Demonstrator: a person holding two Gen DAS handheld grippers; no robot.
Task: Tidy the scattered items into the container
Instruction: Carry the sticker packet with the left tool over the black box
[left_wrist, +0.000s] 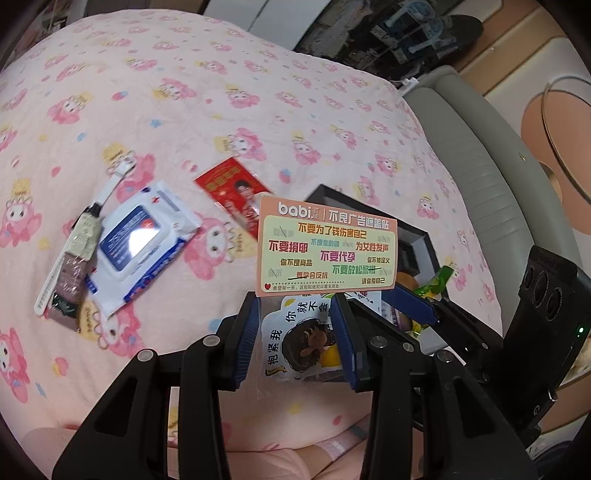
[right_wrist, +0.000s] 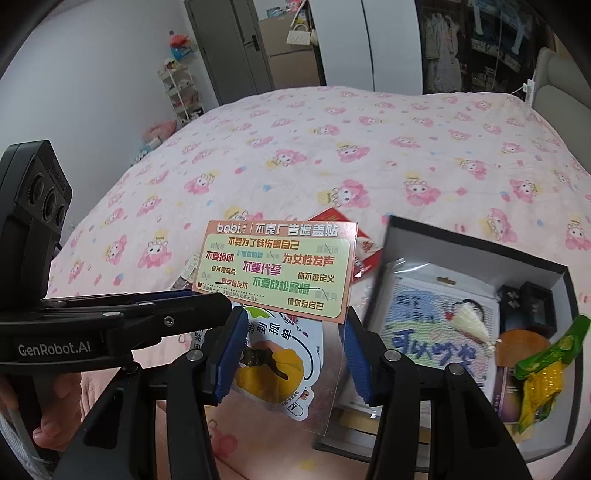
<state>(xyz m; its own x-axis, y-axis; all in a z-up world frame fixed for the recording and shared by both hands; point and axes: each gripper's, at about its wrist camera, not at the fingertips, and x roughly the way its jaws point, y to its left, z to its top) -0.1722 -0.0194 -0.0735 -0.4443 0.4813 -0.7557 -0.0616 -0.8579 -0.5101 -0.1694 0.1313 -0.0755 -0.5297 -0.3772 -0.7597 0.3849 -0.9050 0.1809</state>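
Your left gripper (left_wrist: 295, 299): low centre of frame, tilted downward, jaws partly apart. Right gripper (right_wrist: 295, 312): same pose, jaws slightly wider. Your left hand (right_wrist: 55, 402): lower left, wrapped round handle.

Soft even indoor light, glare on wipes pack (left_wrist: 138, 240) (fisheye-curved edges), slight blur

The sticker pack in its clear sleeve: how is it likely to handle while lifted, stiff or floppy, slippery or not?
The sticker pack probably stays fairly stiff: its header card stands flat and upright above both tools. It looks thin and light, so likely easy to carry to the black box. The glossy clear sleeve may be slippery and could slide between the right tool and left tool.
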